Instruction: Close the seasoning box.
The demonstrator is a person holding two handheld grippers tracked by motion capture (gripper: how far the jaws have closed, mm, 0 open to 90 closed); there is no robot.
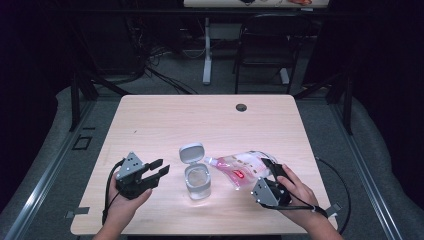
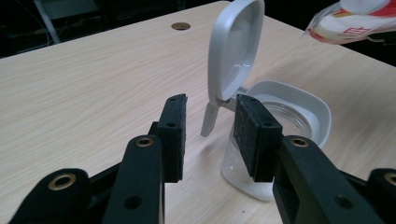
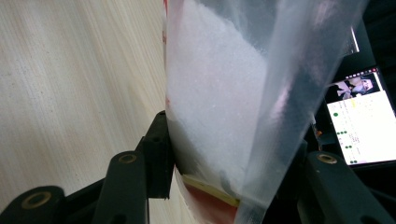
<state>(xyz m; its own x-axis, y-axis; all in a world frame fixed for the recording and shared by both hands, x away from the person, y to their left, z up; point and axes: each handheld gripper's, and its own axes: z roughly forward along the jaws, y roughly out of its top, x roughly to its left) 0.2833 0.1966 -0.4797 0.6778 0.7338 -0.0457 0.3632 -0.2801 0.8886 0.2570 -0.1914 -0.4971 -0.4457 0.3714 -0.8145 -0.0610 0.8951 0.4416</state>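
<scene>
So the jar (image 1: 198,181) sits mid-tabletop (image 1: 150,120) with its flip lid (image 1: 192,152) standing up, ready to fill. The left hand-held gripper (image 1: 156,170) is just beside it, jaws apart, nothing in them. The right hand-held gripper (image 1: 272,176) is clamped on the bag (image 1: 240,167) of white powder, spout near the jar. Next move, I'd guess: tip the bag over the mouth, slowly.
</scene>
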